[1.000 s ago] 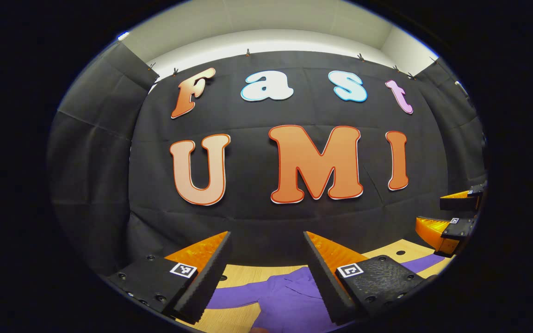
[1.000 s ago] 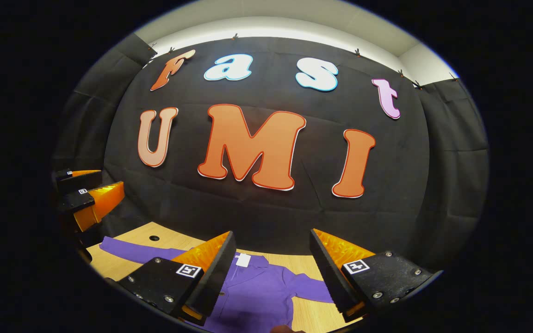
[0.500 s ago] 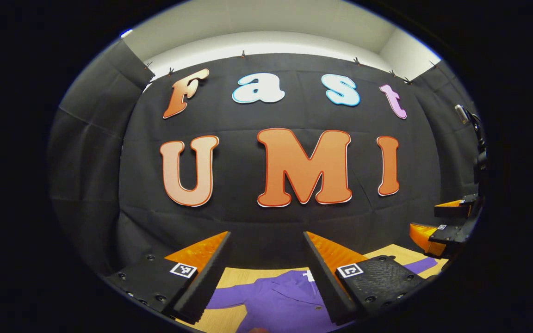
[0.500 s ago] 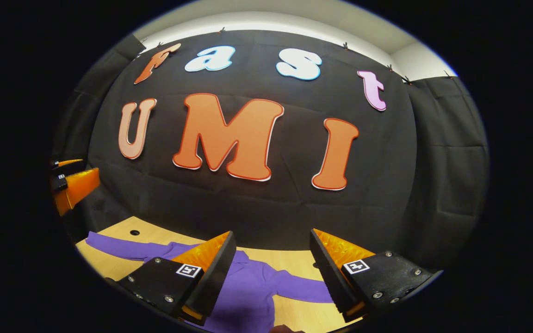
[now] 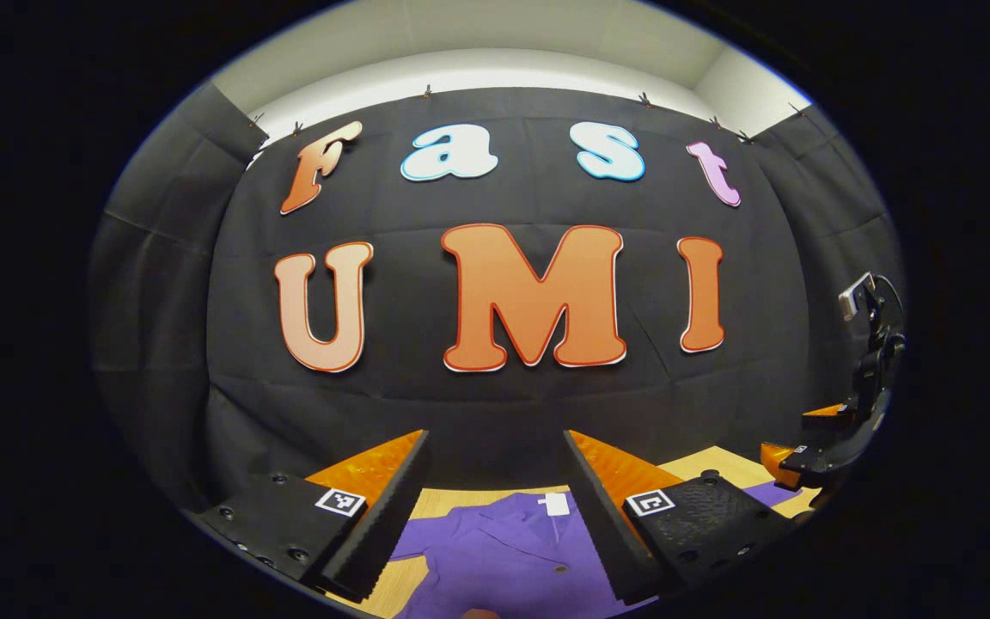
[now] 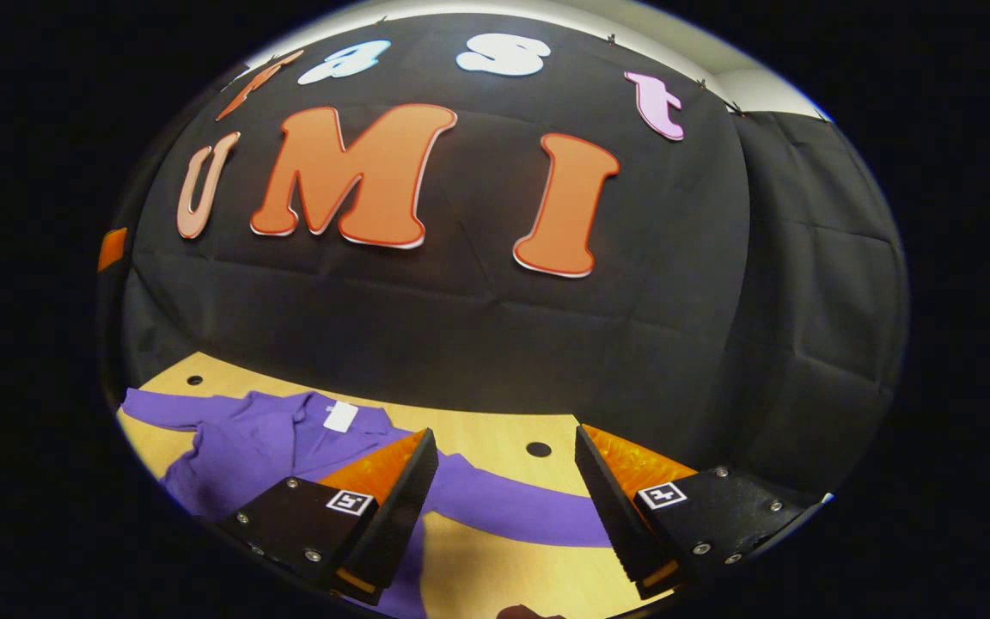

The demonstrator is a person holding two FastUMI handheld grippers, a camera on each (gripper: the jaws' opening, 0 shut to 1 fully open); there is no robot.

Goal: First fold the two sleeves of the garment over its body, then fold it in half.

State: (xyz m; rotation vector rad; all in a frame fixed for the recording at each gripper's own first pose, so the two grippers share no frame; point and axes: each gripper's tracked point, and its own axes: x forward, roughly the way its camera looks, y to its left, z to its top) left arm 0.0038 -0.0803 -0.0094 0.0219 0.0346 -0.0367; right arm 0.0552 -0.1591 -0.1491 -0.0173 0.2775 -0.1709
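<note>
In the left gripper view, the left gripper (image 5: 495, 507) hangs above the table (image 5: 452, 501) with its fingers spread wide and nothing between them; the purple garment (image 5: 504, 559) lies flat below and ahead of that gap, its collar with a white tag (image 5: 555, 505) toward the booth's wall. Off to the right of these fingers the right gripper (image 5: 804, 447) shows at the edge, too small to judge from there. In the right gripper view its own fingers stand wide apart and empty, above the right sleeve (image 6: 512, 511), which stretches out across the wood between and just ahead of them; the body and the left sleeve (image 6: 160, 404) lie off to their left. Neither sleeve looks folded yet. The likely risk: pinching the sleeve mid-length rather than at the cuff, so it bunches or drags the body askew. No containers are in sight.
</note>
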